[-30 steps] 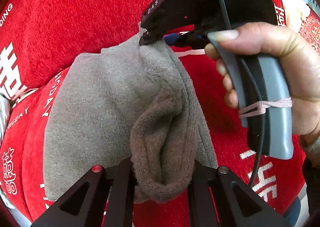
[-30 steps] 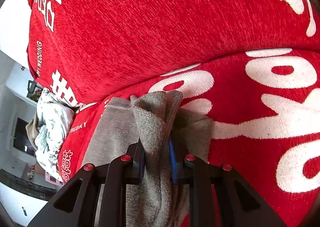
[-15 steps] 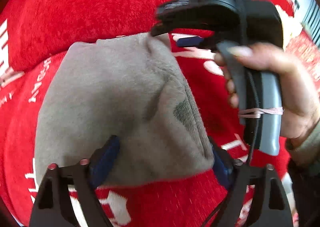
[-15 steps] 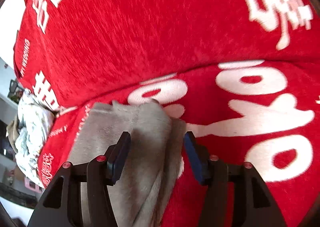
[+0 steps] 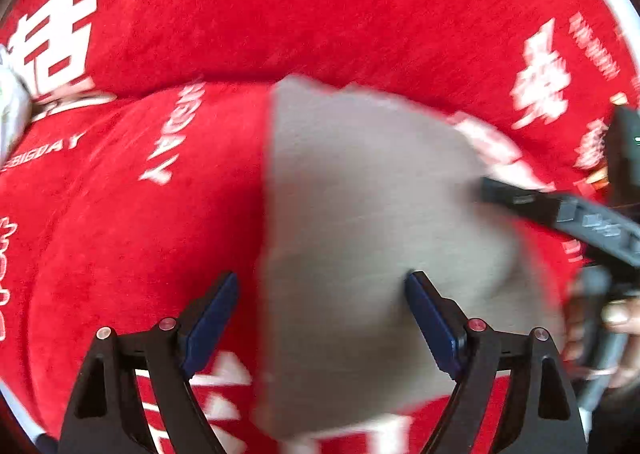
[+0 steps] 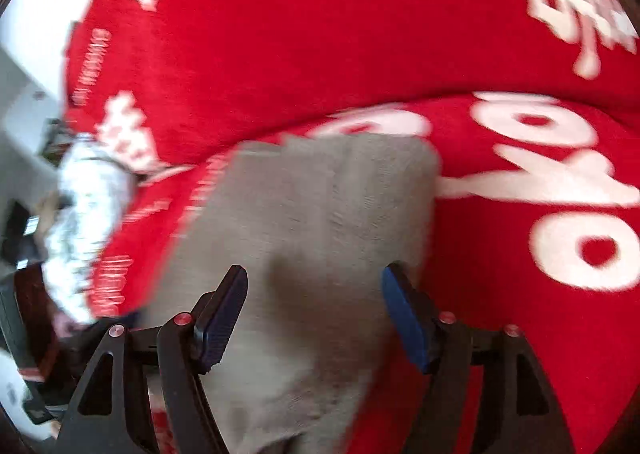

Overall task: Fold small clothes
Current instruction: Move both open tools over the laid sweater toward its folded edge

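1. Grey garment lies flat on the red cover, sitting in the middle of the left wrist view. Its left edge runs straight from 12 to 6 o'clock, and that clean line reads as a fold already made.

2. Left gripper hangs over the near end of the cloth with its fingers spread wide and gripping nothing. One blue pad sits over red fabric at 7 o'clock, the other over the grey at 5 o'clock. My guess is it hovers there because the piece is meant to stay put.

3. Right gripper tells the same story in its own view: fingers parted, nothing between them, grey cloth visible through the gap. From the left camera its black body pokes in at 3 o'clock, with its tip at the garment's right edge, though blur hides whether it touches.

4. Why so flat? A soft knit keeps a fold only when laid down and let go, and both tools are empty-handed for that reason, I'd say.

5. A pale crumpled bundle waits at 9 o'clock in the right view, well apart from the grey piece, possibly more laundry.

6. Judgement: this item looks close to done, with at most one more fold or a smoothing pass remaining.
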